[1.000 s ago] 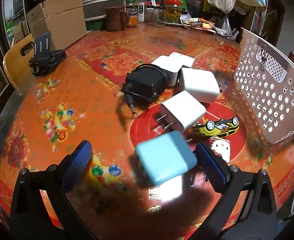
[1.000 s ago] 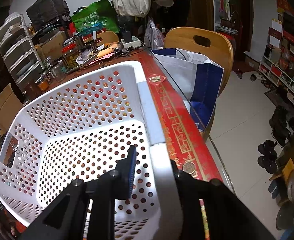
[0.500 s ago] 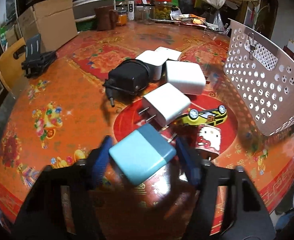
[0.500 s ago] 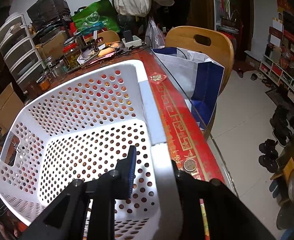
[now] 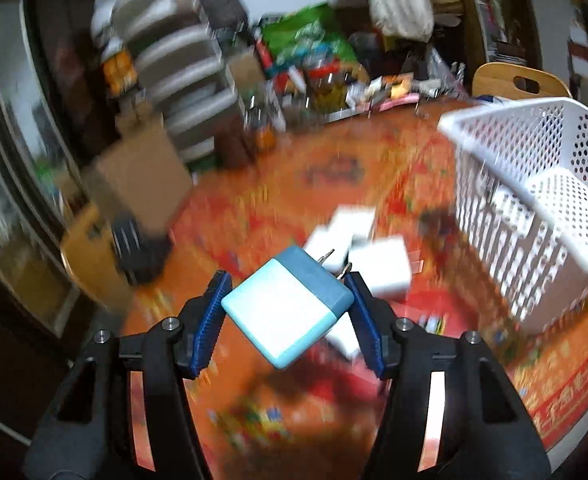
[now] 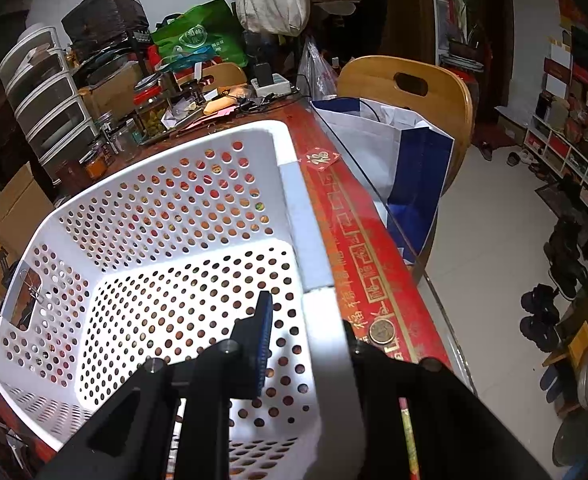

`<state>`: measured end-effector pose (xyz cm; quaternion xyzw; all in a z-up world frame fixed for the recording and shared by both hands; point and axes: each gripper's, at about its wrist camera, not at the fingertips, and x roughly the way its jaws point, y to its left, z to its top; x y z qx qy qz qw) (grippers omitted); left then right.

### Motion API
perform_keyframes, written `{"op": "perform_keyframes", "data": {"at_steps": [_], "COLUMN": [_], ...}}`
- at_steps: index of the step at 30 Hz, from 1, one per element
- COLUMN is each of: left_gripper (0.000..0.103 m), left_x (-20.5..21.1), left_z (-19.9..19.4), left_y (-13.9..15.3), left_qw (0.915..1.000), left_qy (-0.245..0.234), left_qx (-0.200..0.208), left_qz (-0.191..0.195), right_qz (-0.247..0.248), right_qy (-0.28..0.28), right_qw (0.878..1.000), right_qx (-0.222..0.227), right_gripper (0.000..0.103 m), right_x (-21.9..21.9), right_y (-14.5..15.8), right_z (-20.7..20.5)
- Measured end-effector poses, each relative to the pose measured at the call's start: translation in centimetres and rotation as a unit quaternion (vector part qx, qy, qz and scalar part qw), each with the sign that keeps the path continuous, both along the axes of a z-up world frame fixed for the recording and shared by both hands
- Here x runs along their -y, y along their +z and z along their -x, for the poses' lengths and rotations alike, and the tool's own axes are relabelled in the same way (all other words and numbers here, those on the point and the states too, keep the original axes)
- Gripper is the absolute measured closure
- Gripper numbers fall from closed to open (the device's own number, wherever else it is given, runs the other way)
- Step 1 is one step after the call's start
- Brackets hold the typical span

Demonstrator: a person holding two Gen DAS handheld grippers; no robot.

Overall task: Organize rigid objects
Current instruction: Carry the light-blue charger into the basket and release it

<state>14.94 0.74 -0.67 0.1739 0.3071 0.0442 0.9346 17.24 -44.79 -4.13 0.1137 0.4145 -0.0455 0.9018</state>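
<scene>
Blue charger (image 5: 290,304) is sitting tilted between the pads of the left gripper (image 5: 288,314), raised above the table (image 5: 333,184). Right gripper (image 6: 305,344) is clamping the white basket (image 6: 166,240) rim.

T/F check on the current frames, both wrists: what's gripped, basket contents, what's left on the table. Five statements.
1. The left gripper is shut on the blue charger. True.
2. The right gripper hangs free. False: it clamps the white basket by its rim.
3. The blue charger lies inside the basket. False: it is held above the table, outside the basket.
4. White chargers lie on the table. True.
5. The basket already holds a toy car. False: its visible interior is empty.
</scene>
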Motion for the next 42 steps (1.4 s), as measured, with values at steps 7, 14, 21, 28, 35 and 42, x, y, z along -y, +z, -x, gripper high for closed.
{"op": "perform_keyframes", "data": {"at_steps": [7,14,21,28,35,42], "left_gripper": [0.047,0.047,0.047,0.047,0.047,0.005], "left_x": [6.4,13.8,19.8,23.4,24.9,24.8], "left_z": [-3.3,-6.3,-8.8,-10.3,-10.9,-9.4], "left_y": [4.2,5.0,2.7,-1.8,-4.6,-2.6], "left_qw": [0.9966,0.9895,0.9791,0.953,0.929,0.9434], "left_qy": [-0.045,-0.102,-0.134,-0.169,-0.182,-0.197], "left_qx": [0.018,-0.006,-0.049,-0.127,-0.181,-0.126], "left_qz": [-0.066,-0.103,-0.145,-0.217,-0.266,-0.235], "right_qz": [0.002,0.003,-0.003,-0.011,-0.014,-0.016], "right_qy": [0.001,0.004,0.009,0.006,0.006,0.003], "right_qw": [1.0,1.0,1.0,1.0,1.0,1.0], "right_qx": [-0.001,-0.002,-0.006,-0.005,-0.005,-0.008], "right_gripper": [0.085,0.085,0.085,0.085,0.085,0.085], "right_x": [0.0,0.0,0.0,0.2,0.4,0.4], "right_y": [0.1,0.0,-0.1,-0.2,-0.3,-0.3], "right_z": [-0.3,-0.4,-0.4,-0.3,-0.2,-0.2]}}
